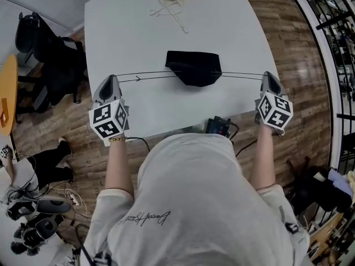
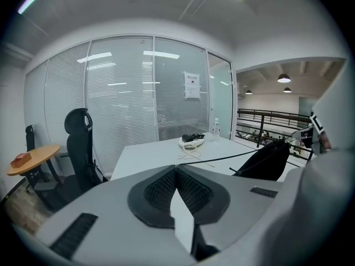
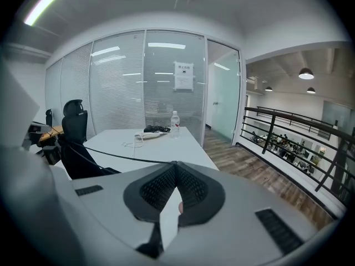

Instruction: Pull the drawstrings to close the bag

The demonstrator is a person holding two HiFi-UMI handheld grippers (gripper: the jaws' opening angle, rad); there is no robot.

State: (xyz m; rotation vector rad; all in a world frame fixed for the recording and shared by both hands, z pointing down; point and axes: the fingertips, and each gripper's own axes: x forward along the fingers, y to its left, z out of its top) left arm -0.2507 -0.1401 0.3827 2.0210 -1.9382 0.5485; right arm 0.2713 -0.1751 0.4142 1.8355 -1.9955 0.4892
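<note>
T-shirt: pale, short-sleeved, dark script print | left wrist: thin bracelet

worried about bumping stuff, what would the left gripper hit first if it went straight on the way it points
Probably nothing close: the left gripper, shut on the drawstring, points along bare table. The white cords and cream bag at the far end come first, though depth is unclear.

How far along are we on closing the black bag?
Done: the left tool and right tool are each shut on a drawstring end, and the drawstrings run taut to both sides of the black bag. In hand: the outward pull; the bag's top looks gathered. Left: I can't tell if the mouth is fully shut, so perhaps a final tug, then release.
</note>
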